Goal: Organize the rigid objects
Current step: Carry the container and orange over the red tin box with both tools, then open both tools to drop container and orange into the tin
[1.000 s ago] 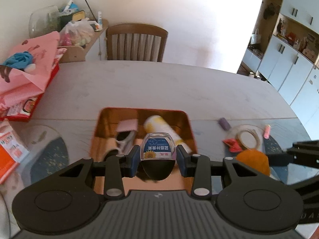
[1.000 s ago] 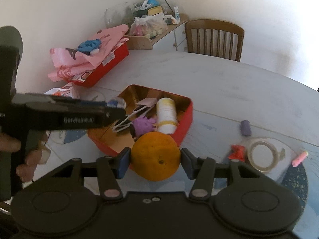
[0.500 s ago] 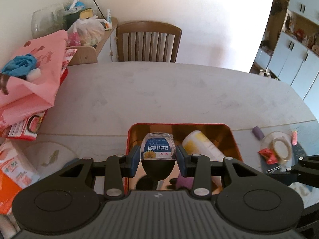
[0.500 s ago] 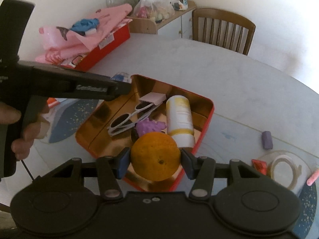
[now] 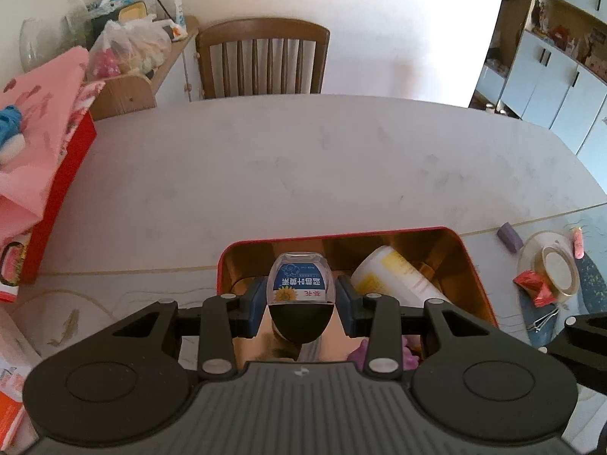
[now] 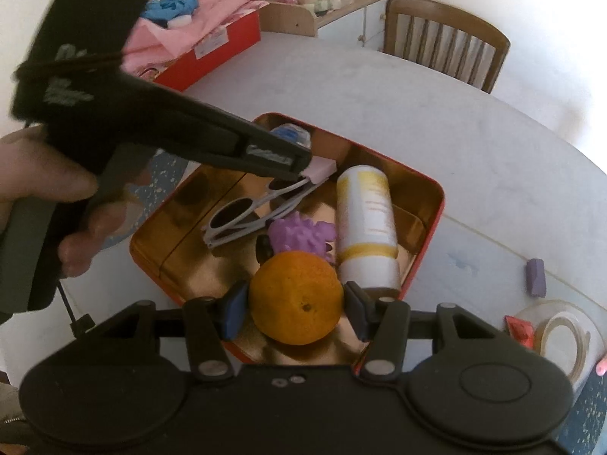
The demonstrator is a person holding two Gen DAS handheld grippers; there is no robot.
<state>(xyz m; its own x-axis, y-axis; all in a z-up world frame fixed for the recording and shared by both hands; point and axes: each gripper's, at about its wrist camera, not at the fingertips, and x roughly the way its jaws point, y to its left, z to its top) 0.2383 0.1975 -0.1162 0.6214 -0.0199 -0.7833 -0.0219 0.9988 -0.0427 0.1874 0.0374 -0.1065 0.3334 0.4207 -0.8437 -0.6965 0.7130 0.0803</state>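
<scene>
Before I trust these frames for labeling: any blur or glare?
Right wrist view: the left tongs and the hand holding them are motion-blurred, the orange sharp. Left wrist view: crisp, wall overexposed, fisheye bends the table edge.

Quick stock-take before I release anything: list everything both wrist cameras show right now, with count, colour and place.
Tin box: 1, red outside, gold inside, on the table
Small bottle: 1, clear with blue label, held over the tin
Orange: 1, orange, held over the tin
Sunglasses: 1, white, in the tin
Cylindrical bottle: 1, white and yellow, lying in the tin
Spiky toy: 1, purple, in the tin
Tape roll: 1, clear, on the table right of the tin
Small block: 1, purple, on the table
Wrapper: 1, red, beside the tape
Table: 1, pale grey
Chair: 1, brown wood, far side
Left gripper: jaws shut on the small bottle
Right gripper: jaws shut on the orange
</scene>
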